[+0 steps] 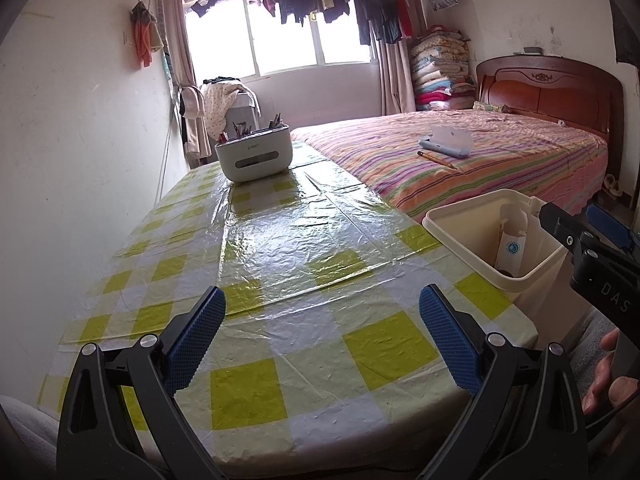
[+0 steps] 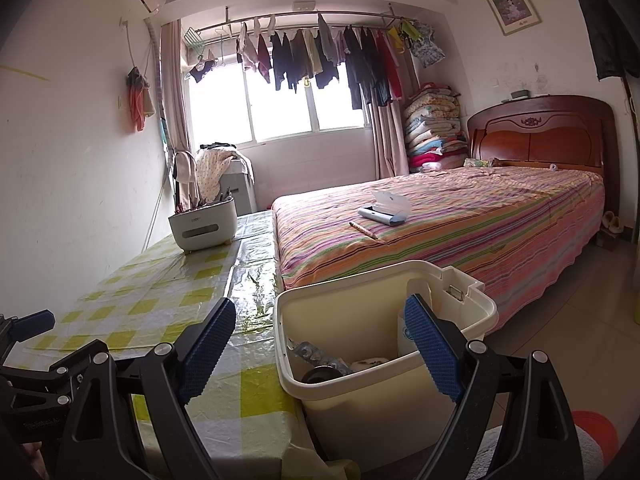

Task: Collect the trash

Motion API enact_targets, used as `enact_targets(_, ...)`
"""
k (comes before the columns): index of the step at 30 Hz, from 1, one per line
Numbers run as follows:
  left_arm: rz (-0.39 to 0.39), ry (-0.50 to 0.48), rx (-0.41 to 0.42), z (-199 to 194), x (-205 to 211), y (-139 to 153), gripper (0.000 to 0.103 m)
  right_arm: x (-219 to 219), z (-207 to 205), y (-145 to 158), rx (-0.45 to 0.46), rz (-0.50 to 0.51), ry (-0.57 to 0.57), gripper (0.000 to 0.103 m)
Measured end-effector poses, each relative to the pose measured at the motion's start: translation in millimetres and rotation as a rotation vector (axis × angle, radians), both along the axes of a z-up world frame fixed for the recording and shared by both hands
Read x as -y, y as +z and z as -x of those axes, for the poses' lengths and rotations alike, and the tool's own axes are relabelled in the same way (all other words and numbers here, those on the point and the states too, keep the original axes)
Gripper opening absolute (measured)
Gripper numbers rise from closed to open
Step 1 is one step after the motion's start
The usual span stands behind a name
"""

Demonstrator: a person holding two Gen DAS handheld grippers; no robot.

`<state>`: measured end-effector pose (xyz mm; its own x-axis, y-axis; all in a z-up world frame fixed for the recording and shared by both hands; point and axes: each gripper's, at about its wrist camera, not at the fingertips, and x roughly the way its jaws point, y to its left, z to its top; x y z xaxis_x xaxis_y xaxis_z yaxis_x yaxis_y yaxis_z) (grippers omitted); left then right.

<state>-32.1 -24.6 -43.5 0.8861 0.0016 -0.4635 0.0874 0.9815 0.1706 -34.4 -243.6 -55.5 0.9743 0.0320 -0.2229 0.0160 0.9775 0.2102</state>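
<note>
My left gripper [image 1: 322,340] hangs open over the near end of a table [image 1: 300,240] covered in a yellow-green checked plastic cloth, with nothing between its blue pads. A cream trash bin [image 1: 464,254] stands against the table's right edge. My right gripper [image 2: 320,346] is open too, one finger over the cloth and the other over the bin [image 2: 360,412]. Inside the bin lie a white bottle [image 2: 404,336], a foil blister pack [image 2: 316,356] and a dark round piece [image 2: 320,374]. The cloth near both grippers carries no loose trash.
A white organiser [image 1: 254,156] full of pens stands at the table's far end. Right of the table is a bed [image 2: 460,232] with a striped sheet, a blue pencil case [image 2: 384,210] and a pen [image 2: 363,229]. A person's hand [image 1: 608,380] shows at lower right.
</note>
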Motion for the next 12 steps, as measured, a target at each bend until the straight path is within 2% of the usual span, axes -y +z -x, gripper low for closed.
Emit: enact_targets(12,0.017,-0.021,-0.014,-0.3,-1.2,1.3,0.096,0.1,-0.6,0.3,0.0,0.001,0.001,0.084)
